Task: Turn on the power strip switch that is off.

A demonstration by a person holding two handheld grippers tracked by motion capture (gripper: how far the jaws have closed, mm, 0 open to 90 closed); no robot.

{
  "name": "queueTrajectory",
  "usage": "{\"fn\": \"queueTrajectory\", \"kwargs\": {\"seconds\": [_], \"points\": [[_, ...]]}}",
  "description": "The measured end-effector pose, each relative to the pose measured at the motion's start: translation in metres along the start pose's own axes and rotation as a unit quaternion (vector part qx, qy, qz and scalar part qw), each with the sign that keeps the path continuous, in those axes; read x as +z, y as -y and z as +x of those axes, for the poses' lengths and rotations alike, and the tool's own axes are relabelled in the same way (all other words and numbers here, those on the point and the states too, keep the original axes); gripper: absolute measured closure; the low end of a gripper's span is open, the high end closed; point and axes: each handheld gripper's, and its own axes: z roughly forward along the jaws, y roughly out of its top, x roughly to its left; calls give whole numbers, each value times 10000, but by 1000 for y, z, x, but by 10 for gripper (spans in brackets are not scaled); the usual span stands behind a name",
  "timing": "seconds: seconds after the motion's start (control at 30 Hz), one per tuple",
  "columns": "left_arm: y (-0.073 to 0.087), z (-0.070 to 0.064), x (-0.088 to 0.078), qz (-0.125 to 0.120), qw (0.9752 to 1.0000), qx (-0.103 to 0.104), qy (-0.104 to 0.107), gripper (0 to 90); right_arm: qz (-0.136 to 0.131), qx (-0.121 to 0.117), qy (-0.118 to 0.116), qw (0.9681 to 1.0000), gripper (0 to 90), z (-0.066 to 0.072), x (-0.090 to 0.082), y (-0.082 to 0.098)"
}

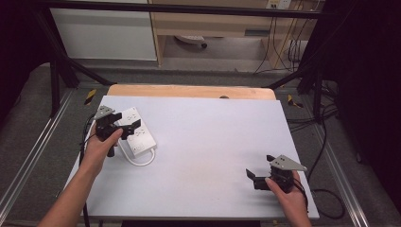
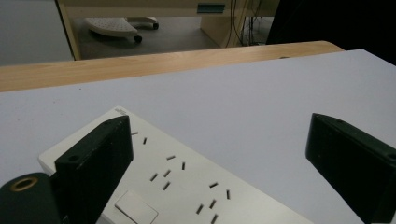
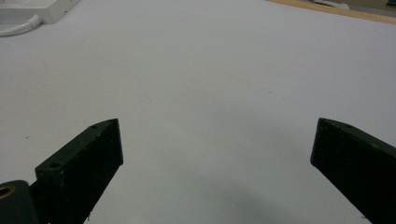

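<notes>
White power strip (image 1: pixel 137 132) lies flat on the counter (image 1: pixel 208 156), left side, toward the far half. Long axis runs diagonally: far end toward the counter's left rear, near end toward the centre front. Socket face up; in the left gripper view the slot pairs (image 2: pixel 166 173) run along its length, and a flat rocker switch (image 2: pixel 136 209) sits at the near end. A white cord (image 1: pixel 139 161) leaves the near end and curls in a loop on the counter just beside it.

Left gripper (image 1: pixel 124 124) held by the left hand (image 1: pixel 101 146), over the strip. Jaws wide open. In the left gripper view one jaw overlaps the strip's near-left edge; the other stands above bare counter, well off to the side. Contact with the strip cannot be told.

Right gripper (image 1: pixel 250 177) held by the right hand (image 1: pixel 288 194) at the counter's near right, well apart from the strip, pointing left across the surface. Jaws wide open, nothing between them. In the right gripper view the strip's corner (image 3: pixel 37 9) and cord (image 3: pixel 18 28) show far off at top left.

Wooden edge (image 1: pixel 189 91) runs along the counter's far side.
</notes>
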Motion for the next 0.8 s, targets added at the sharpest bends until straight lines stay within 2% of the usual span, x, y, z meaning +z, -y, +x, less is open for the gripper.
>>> {"fn": "queueTrajectory", "kwargs": {"seconds": [0.37, 0.8], "points": [[2, -9, -13, -50, 9999, 73, 110, 76, -8, 25, 6, 10000, 28, 0, 0, 0], [11, -23, -39, -173, 9997, 72, 170, 70, 5, -8, 2, 10000, 28, 1, 0, 0]]}}
